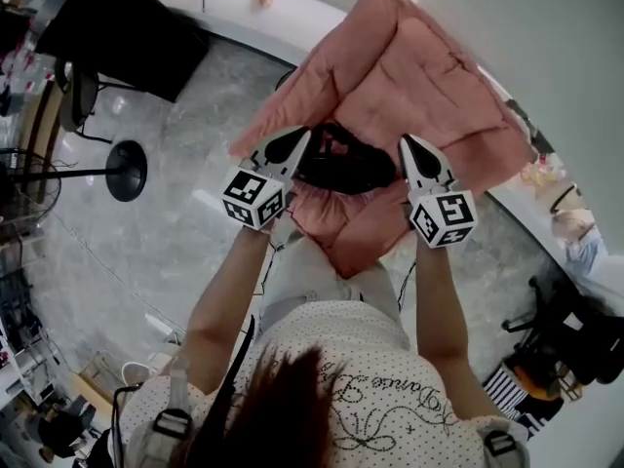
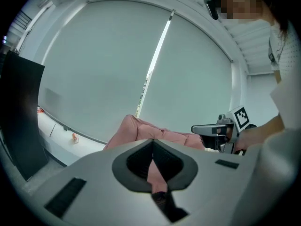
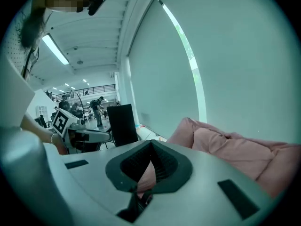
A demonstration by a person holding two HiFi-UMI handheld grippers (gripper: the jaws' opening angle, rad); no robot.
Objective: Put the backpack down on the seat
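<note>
1. The fingers (image 2: pixel 94 182) of the left gripper (image 1: pixel 300 142) are pressed fully together. A sliver of dark material is caught low in the slit between them, and I take it to be fabric of the backpack (image 1: pixel 343 162).
2. The right gripper (image 1: pixel 409 146) is closed just as tightly, with a similar dark strip pinched low between its fingers (image 3: pixel 221 173).
3. The two grips sit at opposite ends of the backpack, probably so the limp bag stays spread and level instead of folding as it goes down.
4. Both grippers point toward the back of the seat (image 1: pixel 429 76), a pink padded armchair, which keeps the bag squarely over the cushion rather than its front edge.
5. The backpack lies over the hollow of the seat, between the armrests and in front of the backrest, with pink cushion showing just below it.
6. Its left edge meets the left fingertips and its right edge meets the right fingertips, so the bag spans the gap between them.
7. Whether its weight already rests on the seat or hangs from the fingers cannot be told from these views.
</note>
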